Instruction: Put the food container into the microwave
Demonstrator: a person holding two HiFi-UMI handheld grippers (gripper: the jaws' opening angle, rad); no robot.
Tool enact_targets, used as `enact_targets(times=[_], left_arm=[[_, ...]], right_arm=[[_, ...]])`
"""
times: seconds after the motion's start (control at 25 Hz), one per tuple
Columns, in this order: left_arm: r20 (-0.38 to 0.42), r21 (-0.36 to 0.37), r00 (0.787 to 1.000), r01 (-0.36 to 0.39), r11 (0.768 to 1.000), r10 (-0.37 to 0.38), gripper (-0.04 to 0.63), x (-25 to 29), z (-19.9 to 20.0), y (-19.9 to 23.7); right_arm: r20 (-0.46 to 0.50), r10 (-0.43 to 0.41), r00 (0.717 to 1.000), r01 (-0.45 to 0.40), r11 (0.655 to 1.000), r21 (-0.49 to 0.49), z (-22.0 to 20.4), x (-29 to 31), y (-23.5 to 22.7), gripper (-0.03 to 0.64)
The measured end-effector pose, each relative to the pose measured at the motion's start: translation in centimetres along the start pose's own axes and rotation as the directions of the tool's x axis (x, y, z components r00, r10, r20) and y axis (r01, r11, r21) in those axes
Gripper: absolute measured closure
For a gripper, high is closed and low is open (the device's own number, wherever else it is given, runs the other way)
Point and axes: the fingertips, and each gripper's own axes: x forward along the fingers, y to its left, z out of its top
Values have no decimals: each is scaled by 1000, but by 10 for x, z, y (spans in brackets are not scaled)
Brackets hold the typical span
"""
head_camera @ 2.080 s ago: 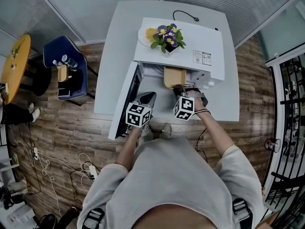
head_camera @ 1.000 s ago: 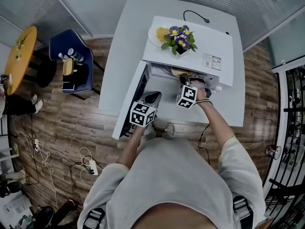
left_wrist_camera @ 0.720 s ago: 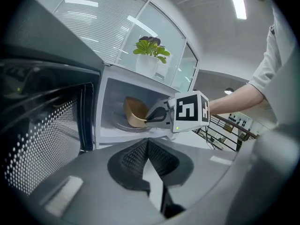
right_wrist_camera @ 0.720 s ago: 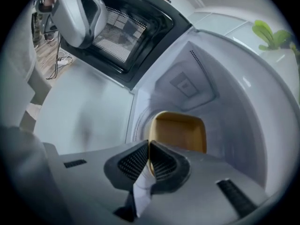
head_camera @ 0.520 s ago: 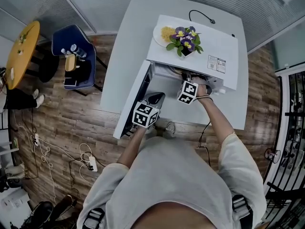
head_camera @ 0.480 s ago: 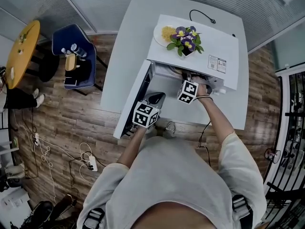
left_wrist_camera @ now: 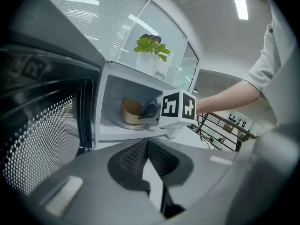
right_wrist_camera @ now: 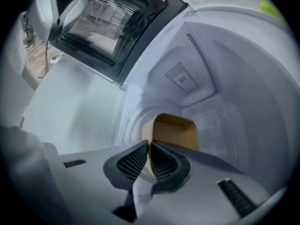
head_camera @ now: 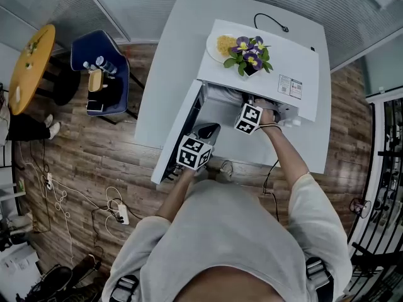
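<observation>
white microwave [head_camera: 283, 55], label [head_camera: 291, 87] illegible, holds brown food container [right_wrist_camera: 176, 131].

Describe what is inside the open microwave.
A tan food container stands over the round turntable, its near rim pinched by the right gripper. The gripper covers the container's near side, and its contents cannot be seen.

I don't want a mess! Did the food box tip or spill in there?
Nothing stands out: the food container sits upright on the turntable in the microwave, right gripper shut on its rim; no spill shows.
</observation>
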Motion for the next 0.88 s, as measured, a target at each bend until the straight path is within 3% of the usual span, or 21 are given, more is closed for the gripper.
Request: enact_targets(times=[0.4,0.44,0.52,0.6,0.88], left_arm=[[-3,-3,1000,-7,1000,7,584,0,0,4],[-4,-3,1000,-8,1000,8,584,0,0,4],[-4,-2,1000,-8,1000,8,584,1,0,4],[-5,-2,1000,-8,1000,8,584,0,0,4],[-8,11,1000,-8,1000,8,584,-1,0,4]], right_arm=[[-18,-27,999,26,1000,-17,0,6,-8,595],[-17,-18,1000,18,1000,-10,0,7,-7,576],[-13,-3,1000,3,1000,2,0,9,-4,473],[-11,3,1000,-3,1000,7,0,9,-2,448],[-15,11,1000,-11,1000,1,2,5,6,445]])
